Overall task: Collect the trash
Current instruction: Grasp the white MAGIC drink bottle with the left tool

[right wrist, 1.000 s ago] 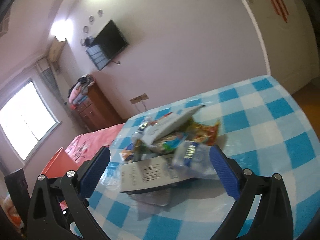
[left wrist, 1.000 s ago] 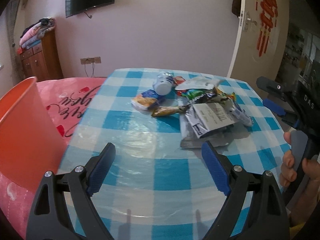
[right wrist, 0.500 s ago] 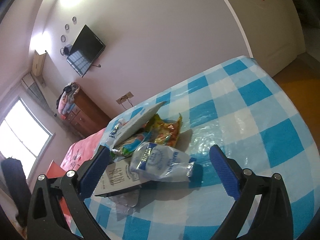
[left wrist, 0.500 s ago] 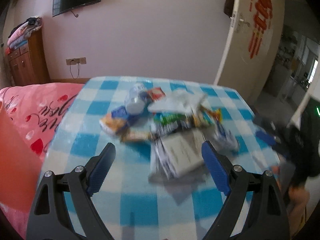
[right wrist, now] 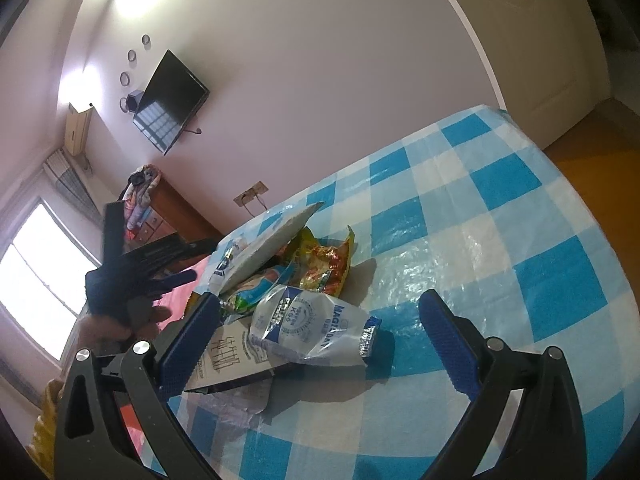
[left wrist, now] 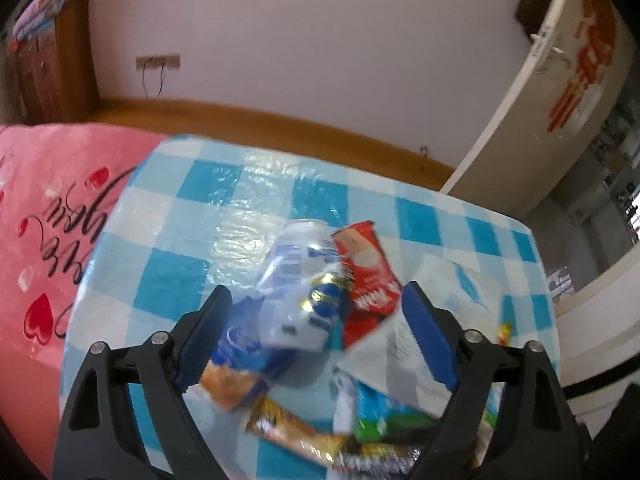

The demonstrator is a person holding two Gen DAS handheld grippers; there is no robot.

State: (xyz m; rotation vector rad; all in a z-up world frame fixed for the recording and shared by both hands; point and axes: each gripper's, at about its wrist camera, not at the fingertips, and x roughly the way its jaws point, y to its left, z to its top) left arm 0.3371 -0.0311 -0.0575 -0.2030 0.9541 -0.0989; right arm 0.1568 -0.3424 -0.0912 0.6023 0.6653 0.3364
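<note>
A pile of snack wrappers lies on the blue-and-white checked table. In the left wrist view, my left gripper is open over a white-and-blue crumpled bag, with a red wrapper and a white pouch beside it. In the right wrist view, my right gripper is open around a clear-and-blue bag, not closed on it. A printed carton and an orange-yellow wrapper lie behind it. The left gripper shows at the left.
A pink bed cover lies left of the table. A white door with red decoration stands at the right. A wooden dresser and a wall TV are at the back. The table edge drops to the floor.
My left gripper has moved forward over the pile and now straddles the white-and-blue bag. My right gripper has moved closer to the clear-and-blue bag. The orange bin has left the left view.
</note>
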